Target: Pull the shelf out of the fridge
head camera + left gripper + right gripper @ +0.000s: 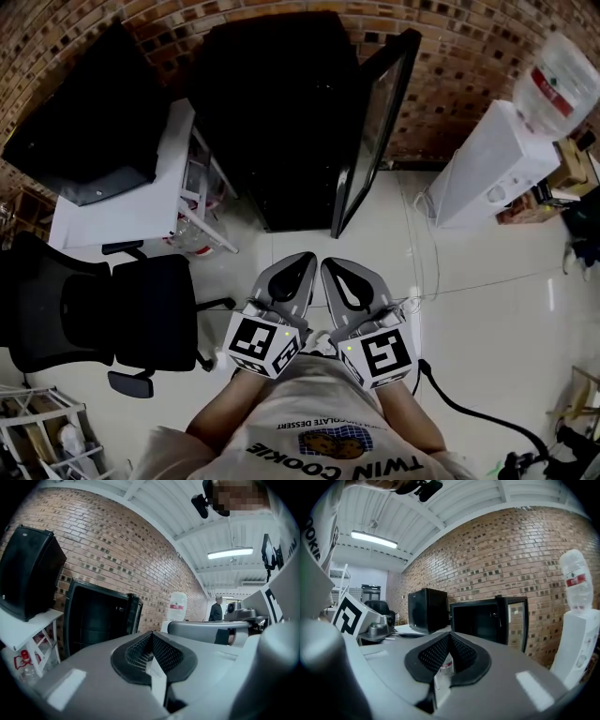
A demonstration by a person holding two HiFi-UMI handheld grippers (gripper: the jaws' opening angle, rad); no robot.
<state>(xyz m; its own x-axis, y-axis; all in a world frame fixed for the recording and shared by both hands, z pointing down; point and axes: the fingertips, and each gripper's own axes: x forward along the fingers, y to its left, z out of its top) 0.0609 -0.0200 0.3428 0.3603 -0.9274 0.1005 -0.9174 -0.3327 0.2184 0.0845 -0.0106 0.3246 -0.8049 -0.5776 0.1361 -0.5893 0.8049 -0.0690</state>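
Observation:
A black fridge (281, 122) stands against the brick wall with its glass door (375, 122) swung open to the right. Its inside is dark, and I cannot make out a shelf in any view. My left gripper (305, 258) and right gripper (330, 264) are held side by side close to the person's body, well short of the fridge, and point toward it. Both are shut with nothing between the pads. In the left gripper view the shut left gripper (151, 634) has the fridge (96, 620) ahead to its left. Past the right gripper (449, 637), the fridge (480, 618) shows ahead.
A white table (131, 202) left of the fridge carries a big black box (89, 122). A black office chair (103, 319) stands at the near left. A white water dispenser (497, 164) with its bottle (558, 80) stands at the right. A black cable (469, 408) lies on the floor.

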